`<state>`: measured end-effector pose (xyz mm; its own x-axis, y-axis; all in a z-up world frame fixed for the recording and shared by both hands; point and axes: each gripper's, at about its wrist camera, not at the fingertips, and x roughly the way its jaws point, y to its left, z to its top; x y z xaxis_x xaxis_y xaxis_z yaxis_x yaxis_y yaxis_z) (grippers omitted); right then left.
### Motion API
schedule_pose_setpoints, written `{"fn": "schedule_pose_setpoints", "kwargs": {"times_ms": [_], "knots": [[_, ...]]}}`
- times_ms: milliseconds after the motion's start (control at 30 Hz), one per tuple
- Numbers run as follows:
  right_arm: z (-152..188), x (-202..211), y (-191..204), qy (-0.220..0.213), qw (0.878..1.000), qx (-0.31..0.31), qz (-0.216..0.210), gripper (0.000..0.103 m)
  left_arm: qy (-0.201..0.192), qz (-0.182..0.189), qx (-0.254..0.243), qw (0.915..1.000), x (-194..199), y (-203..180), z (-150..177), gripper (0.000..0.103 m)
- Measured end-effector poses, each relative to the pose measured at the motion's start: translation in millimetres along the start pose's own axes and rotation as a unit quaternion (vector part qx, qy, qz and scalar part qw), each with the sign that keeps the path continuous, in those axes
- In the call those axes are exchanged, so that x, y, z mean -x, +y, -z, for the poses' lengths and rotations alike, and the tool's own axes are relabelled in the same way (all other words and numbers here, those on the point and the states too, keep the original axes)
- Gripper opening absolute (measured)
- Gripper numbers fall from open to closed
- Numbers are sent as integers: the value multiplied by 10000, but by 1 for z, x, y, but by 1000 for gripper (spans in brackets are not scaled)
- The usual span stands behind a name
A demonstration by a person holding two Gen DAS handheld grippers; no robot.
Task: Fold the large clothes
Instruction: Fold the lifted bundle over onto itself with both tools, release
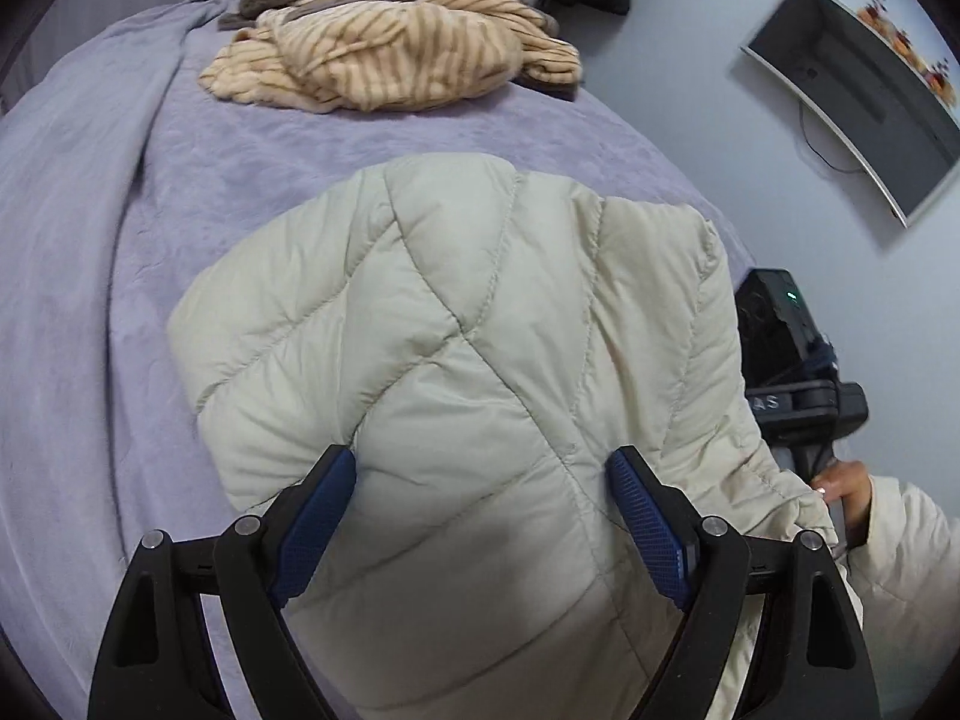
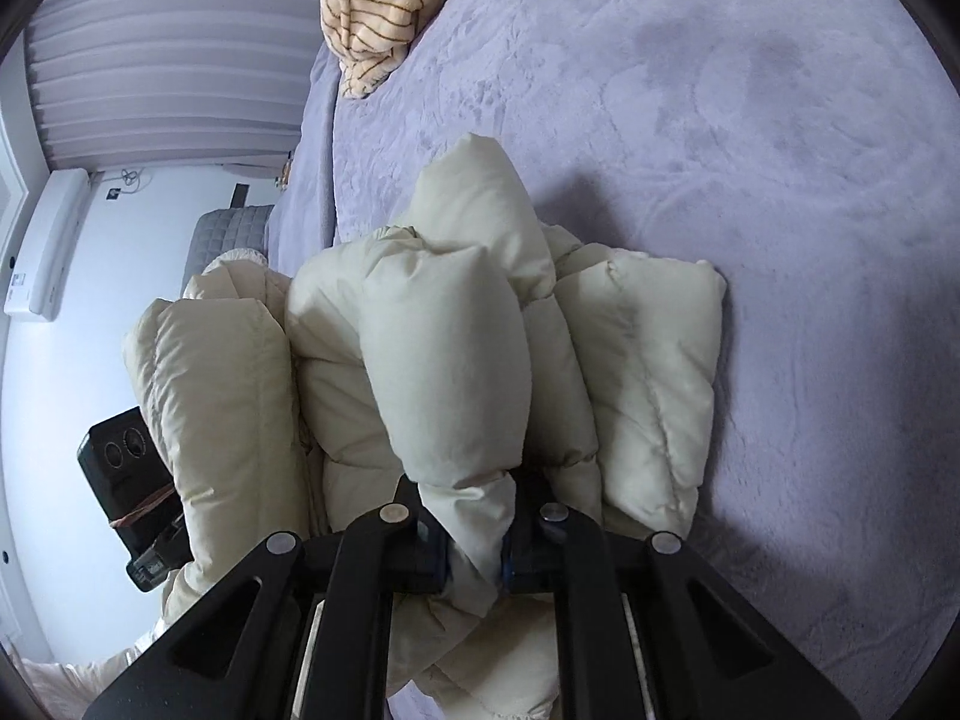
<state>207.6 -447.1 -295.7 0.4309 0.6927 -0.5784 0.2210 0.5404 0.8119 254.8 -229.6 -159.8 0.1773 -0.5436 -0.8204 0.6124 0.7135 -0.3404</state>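
Right tongs [image 2: 474, 540] pinch the cream puffer jacket [image 2: 444, 372]; left tongs [image 1: 480, 516] gape wide.

The puffer jacket [image 2: 444, 360] hides the right tool's [image 2: 474, 564] fingertips. The jacket's lower part runs off the bottom edge. The wall screen [image 1: 864, 102] is blurred and cut off.

Lilac plush bedspread [image 1: 90, 240]; heap of cream fleece with brown stripes [image 1: 396, 54] at far end; dark wall-mounted screen [image 1: 864, 114]; white air conditioner [image 2: 42, 252].
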Motion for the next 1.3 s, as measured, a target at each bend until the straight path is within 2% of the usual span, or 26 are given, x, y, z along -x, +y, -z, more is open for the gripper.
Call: {"fn": "schedule_pose_setpoints", "kwargs": {"times_ms": [167,333,500,533,600,633,667,733,833,933,1033,1100,1233,1267,1300], "knots": [[-5,-14,-12,109,9999,-70,-77,12,32,110,-558,9984,-10,-41,4,86],[-8,-14,-18,189,9993,-264,-194,13,121,-293,-1023,9942,-19,-63,15,86],[-11,5,-13,54,9991,-422,-36,17,184,-422,-1028,9936,-24,-62,18,86],[-11,15,-11,-38,9990,-439,35,24,197,-443,-1056,9932,-24,-62,19,86],[-9,41,-4,-331,9984,-428,153,55,209,-476,-1120,9924,-26,-65,20,86],[-6,57,3,-516,9977,-388,204,81,209,-493,-1148,9919,-26,-66,20,86],[-1,72,11,-711,9964,-305,355,83,216,-506,-1154,9918,-27,-66,21,86],[10,96,29,-859,9946,-112,563,82,213,-513,-1112,9922,-28,-66,20,86],[27,109,60,-762,9941,310,705,79,223,-587,-1161,9913,-29,-68,20,86],[34,100,76,-422,9907,469,1208,80,233,-640,-1206,9904,-30,-70,21,86],[31,84,85,-254,9887,532,1379,80,240,-675,-1216,9900,-31,-72,21,86],[26,72,86,-110,9851,615,1604,80,237,-672,-1217,9900,-30,-72,21,86],[22,40,74,232,9658,824,2449,82,218,-640,-1155,9910,-29,-68,20,86],[20,36,65,253,9644,772,2517,82,213,-647,-1148,9910,-29,-67,21,86],[18,32,54,281,9678,667,2412,82,210,-655,-1138,9911,-29,-66,21,86]]}}
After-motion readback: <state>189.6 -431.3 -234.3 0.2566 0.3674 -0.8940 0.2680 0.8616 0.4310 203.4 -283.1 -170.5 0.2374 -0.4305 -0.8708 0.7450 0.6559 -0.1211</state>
